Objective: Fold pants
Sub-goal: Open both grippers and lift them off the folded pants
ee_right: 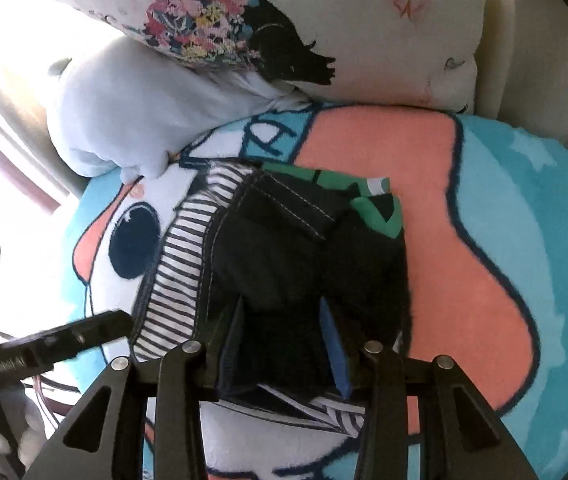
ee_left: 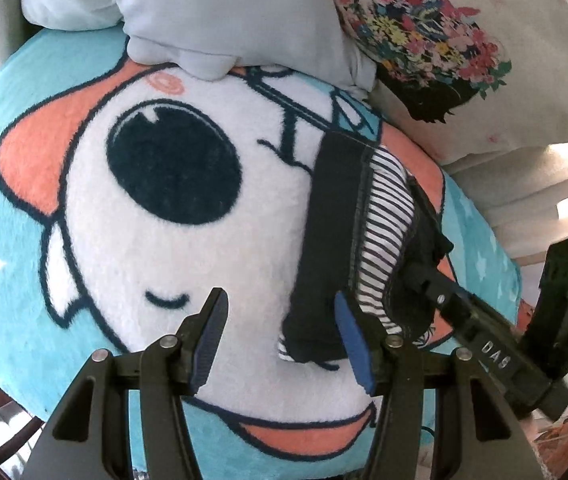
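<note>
The dark pants point(ee_right: 284, 256), with striped lining showing, are being held bunched in the frame's middle by the right gripper point(ee_right: 284, 344). The left gripper point(ee_left: 280, 336) is being kept open, empty.

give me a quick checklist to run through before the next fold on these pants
1. Right hand-held gripper has the pants: ok, dark fabric sits between its fingers, though how firmly it is clamped cannot be told.
2. Left hand-held gripper free: ok, open, nothing between its fingers; the pants edge lies by its right finger.
3. Pants folded flat: not ok, bunched, striped lining exposed.
4. Green garment clear of the pants: not ok, it lies partly under them.
5. Room to fold on the cartoon blanket: ok, bare plush to the left.
6. Pillows out of the way: ok, apart from the pants.
</note>
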Tool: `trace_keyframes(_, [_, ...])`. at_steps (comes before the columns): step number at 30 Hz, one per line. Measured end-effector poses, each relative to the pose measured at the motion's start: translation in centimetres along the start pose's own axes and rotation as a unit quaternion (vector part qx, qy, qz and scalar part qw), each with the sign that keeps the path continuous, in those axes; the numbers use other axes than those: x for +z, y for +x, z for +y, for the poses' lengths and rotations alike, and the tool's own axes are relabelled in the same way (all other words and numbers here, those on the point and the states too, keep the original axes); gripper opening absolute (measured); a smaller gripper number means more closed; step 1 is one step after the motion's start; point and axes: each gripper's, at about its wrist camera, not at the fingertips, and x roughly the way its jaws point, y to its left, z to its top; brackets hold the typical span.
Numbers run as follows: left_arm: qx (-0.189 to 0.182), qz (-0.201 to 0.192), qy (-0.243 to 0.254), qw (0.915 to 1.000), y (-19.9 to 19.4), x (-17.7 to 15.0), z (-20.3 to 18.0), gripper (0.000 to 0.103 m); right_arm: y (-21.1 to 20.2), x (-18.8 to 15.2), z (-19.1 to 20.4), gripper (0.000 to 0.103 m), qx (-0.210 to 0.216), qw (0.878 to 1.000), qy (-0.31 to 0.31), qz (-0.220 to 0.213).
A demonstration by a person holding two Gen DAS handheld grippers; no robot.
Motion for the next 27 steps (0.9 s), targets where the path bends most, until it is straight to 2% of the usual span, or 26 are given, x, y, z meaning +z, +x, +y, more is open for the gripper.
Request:
trace_keyframes(3, [0.002,-0.005,0.006,1.0000,-0.1,-0.7,-0.8,0.054,-1.9,-0.2,-0.3,0.045,0.015,1.000,0.013,-0.021])
trace_keyframes(6, [0.009,-0.016,0.009,0.9998,-0.4,-1.5,-1.4,0.054,-3.5,-1.7,-1.0,0.048,-0.010,0.999,0.010,-0.031])
trace_keyframes(12, [0.035,-0.057,0.021,0.9975,-1.3,-3.6,-3.9,0.054,-5.3,-4.2,-3.4,0.050,-0.035,0.999,0.025,-0.017])
trace_keyframes(21, [0.100,-0.123,0.073,0.9846,-2.8,-7.1,-9.0,0.054,-7.8,-7.2,-4.6,0.053,-0.048,0.999,-0.015,-0.012])
trace_keyframes(27, [0.117,-0.150,0.089,0.9776,-3.7,-8.8,-11.0,0.055,-9.5,-7.9,-4.9,0.057,-0.047,0.998,-0.032,-0.026])
